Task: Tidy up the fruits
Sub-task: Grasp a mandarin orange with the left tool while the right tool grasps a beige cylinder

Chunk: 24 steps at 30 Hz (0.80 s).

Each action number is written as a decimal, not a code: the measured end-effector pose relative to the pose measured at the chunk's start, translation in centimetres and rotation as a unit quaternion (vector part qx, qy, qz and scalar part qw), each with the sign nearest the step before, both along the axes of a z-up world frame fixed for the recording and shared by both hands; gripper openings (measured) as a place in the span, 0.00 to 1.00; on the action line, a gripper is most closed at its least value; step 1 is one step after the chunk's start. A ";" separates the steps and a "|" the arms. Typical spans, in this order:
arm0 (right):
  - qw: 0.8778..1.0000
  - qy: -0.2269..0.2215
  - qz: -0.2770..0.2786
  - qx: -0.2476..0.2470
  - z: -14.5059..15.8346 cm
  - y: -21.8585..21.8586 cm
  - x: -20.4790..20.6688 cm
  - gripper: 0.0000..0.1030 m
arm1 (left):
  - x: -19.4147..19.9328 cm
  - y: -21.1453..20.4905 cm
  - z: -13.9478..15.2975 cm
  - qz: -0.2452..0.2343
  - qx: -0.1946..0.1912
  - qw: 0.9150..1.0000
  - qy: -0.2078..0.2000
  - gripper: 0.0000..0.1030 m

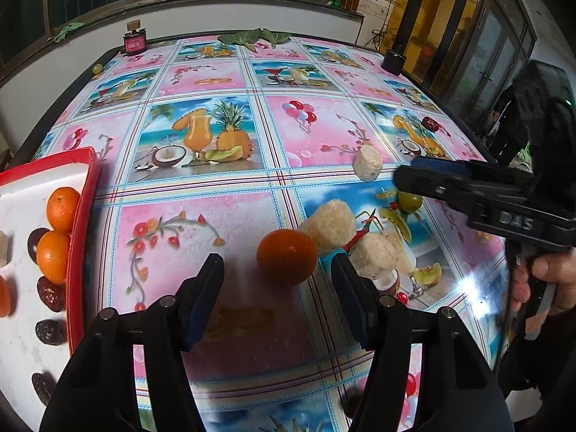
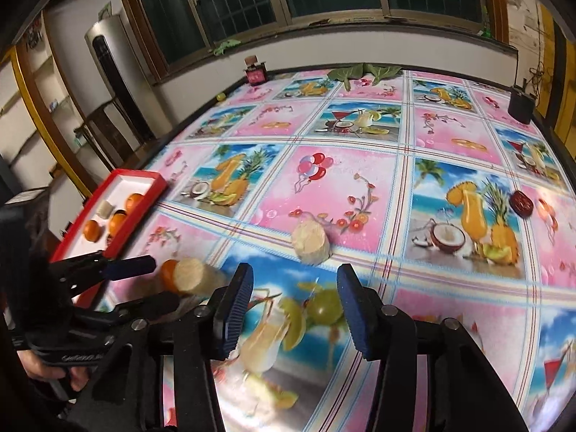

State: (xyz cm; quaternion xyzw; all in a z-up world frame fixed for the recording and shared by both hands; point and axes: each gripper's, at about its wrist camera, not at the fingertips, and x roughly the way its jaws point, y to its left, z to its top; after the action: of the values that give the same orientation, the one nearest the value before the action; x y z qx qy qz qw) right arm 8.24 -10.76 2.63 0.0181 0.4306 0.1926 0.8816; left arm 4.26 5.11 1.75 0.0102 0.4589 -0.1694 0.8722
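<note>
Table with a glossy pink-and-blue fruit-print tablecloth (image 1: 223, 216), dark windows behind. Red-rimmed tray with white liner (image 1: 81, 223) sits at the table's left edge, holding round oranges (image 1: 62, 207) and wrinkled dark-red dates (image 1: 51, 293).

Left gripper (image 1: 277, 284): jaws spread, nothing held. A loose round orange fruit (image 1: 287, 256) lies on the cloth just ahead of the fingertips, roughly centred between them, closer to the right finger; not touching either. Two pale fibrous peeled cylinders (image 1: 329, 224) lie just beyond and right of it, one touching it; a third pale chunk (image 1: 367, 162) lies further back.

Right gripper (image 2: 293, 288): jaws spread, empty. A small green grape (image 2: 325, 307) lies on the cloth between its fingertips, no contact visible. A lone dark-red date (image 2: 522, 203) lies well apart, far right.
</note>
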 end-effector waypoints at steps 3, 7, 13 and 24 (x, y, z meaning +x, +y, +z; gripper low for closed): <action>1.000 0.006 0.004 -0.011 -0.7 0.8 1.1 0.48 | 0.3 -0.1 -0.3 -0.004 0.000 1.000 0.004 0.52; 1.000 0.010 0.003 -0.024 -1.5 1.5 2.3 0.47 | 0.5 -0.4 -0.7 -0.007 0.004 1.000 0.011 0.49; 0.999 0.015 -0.001 -0.036 -2.5 2.3 3.5 0.43 | 0.9 -0.6 -0.7 -0.008 0.006 1.000 0.011 0.45; 0.999 0.001 -0.004 -0.050 -2.7 2.6 3.7 0.27 | 0.9 -1.1 -0.7 -0.010 0.006 1.000 0.008 0.31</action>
State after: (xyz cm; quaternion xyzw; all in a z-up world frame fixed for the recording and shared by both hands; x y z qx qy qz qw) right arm 11.94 -8.17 -0.05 -0.0242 0.4404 0.1668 0.8819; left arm 5.21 4.04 1.07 0.0186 0.4671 -0.1751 0.8665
